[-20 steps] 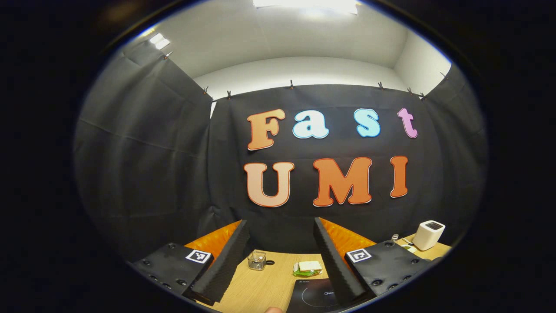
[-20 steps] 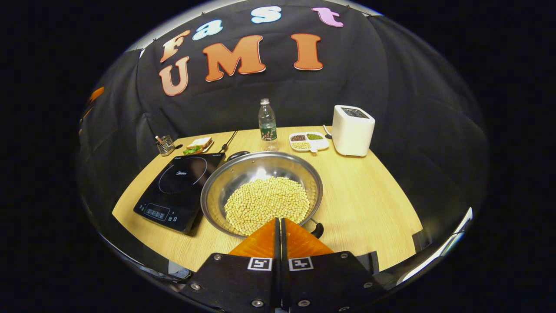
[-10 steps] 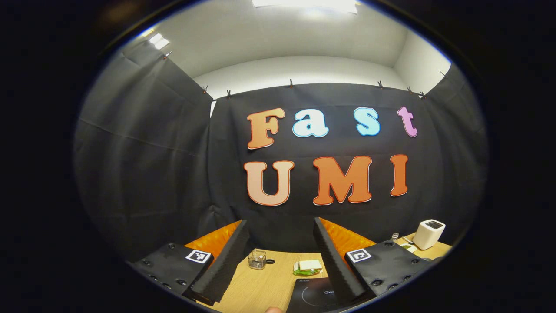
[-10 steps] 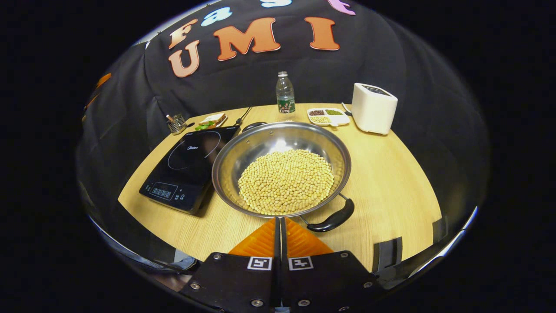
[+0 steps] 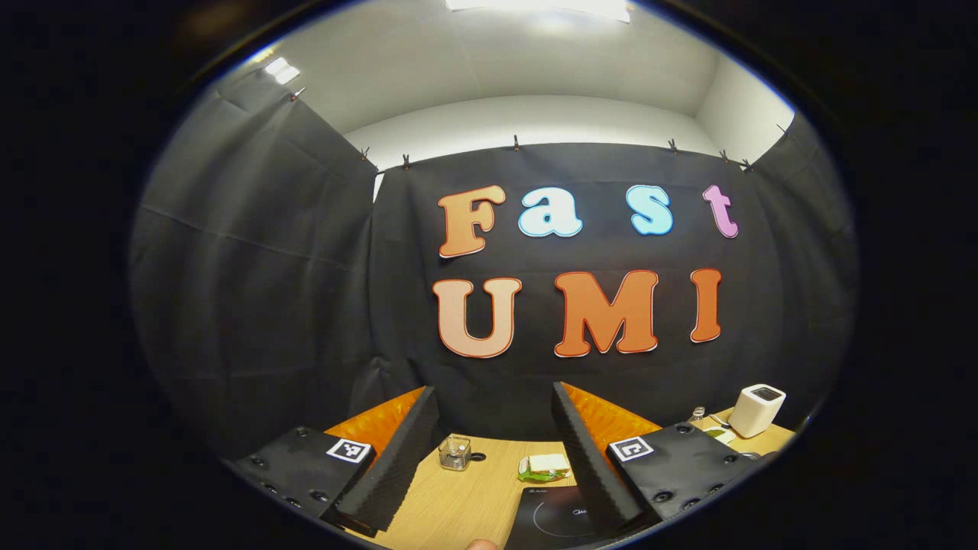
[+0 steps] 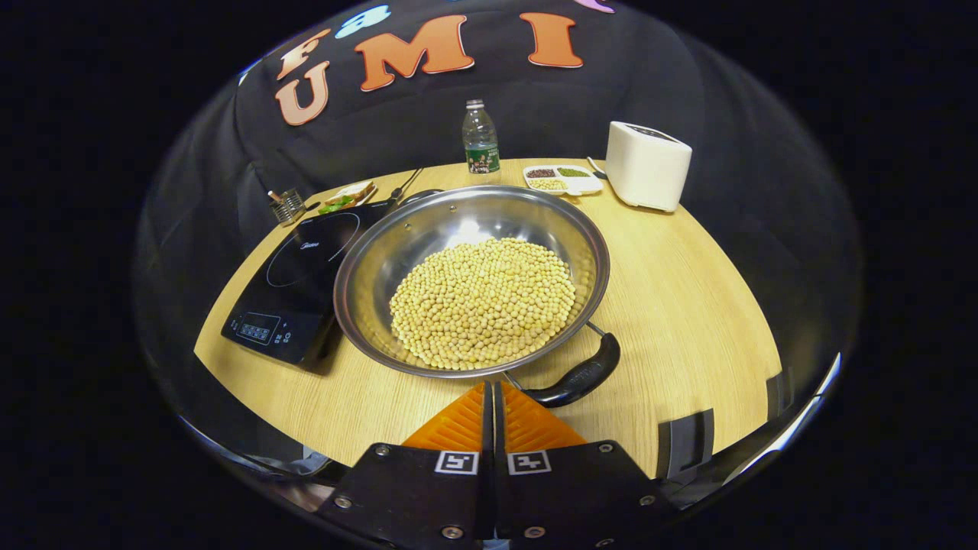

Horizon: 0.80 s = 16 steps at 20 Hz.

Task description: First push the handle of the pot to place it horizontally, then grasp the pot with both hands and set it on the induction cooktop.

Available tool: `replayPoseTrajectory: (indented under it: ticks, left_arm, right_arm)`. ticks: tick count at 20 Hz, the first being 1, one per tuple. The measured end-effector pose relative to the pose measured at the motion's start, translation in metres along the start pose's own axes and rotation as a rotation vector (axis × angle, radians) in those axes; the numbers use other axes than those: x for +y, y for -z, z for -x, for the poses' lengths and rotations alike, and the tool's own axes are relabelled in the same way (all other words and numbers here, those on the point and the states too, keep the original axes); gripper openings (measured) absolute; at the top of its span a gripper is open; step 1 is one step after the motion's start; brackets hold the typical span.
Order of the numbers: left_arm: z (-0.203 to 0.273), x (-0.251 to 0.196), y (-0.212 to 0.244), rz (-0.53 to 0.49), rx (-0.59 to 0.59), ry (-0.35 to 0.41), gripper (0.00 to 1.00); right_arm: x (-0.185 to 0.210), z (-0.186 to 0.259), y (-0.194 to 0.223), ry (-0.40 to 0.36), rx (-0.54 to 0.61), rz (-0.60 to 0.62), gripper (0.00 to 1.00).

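Pot [image 6: 471,279] sat on the wooden table [image 6: 672,290], full of soybeans [image 6: 483,300], touching or just beside the right edge of the induction cooktop [image 6: 294,283]. Its black handle [image 6: 578,376] pointed near-right, so the handle-to-handle axis ran diagonally toward far-left; the far handle [image 6: 422,195] was mostly hidden, apparently over the cooktop's corner. Right gripper [image 6: 493,393] hovered at the pot's near rim, fingers pressed together on nothing. Left gripper [image 5: 489,447] was held high, jaws wide and empty. Bottle [image 6: 480,139], toaster [image 6: 648,165] stood far.
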<state>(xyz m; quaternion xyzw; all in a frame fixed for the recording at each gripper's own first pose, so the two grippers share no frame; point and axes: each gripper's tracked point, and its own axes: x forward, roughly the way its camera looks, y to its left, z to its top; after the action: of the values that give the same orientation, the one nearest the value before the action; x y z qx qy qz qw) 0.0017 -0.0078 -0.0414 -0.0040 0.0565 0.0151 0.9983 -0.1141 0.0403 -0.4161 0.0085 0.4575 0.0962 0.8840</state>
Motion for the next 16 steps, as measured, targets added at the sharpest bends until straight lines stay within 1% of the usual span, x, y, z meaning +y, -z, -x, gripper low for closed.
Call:
replayPoseTrajectory:
  ticks: [2, 6, 11, 16]
  left_arm:
    - [-0.001, -0.003, 0.001, 0.000, 0.001, 0.003, 0.99]
    - [-0.001, -0.005, 0.002, -0.005, 0.004, 0.005, 0.99]
    - [-0.004, -0.003, 0.002, -0.006, 0.009, -0.002, 0.98]
    - [-0.007, -0.003, 0.010, -0.005, 0.023, -0.001, 0.99]
  right_arm:
    - [0.002, 0.000, 0.002, -0.014, 0.011, -0.013, 0.00]
    - [-0.003, -0.004, -0.001, -0.006, 0.006, -0.023, 0.00]
    - [-0.017, -0.008, -0.007, 0.017, 0.000, -0.044, 0.00]
    - [-0.032, -0.010, -0.009, 0.044, -0.004, -0.068, 0.00]
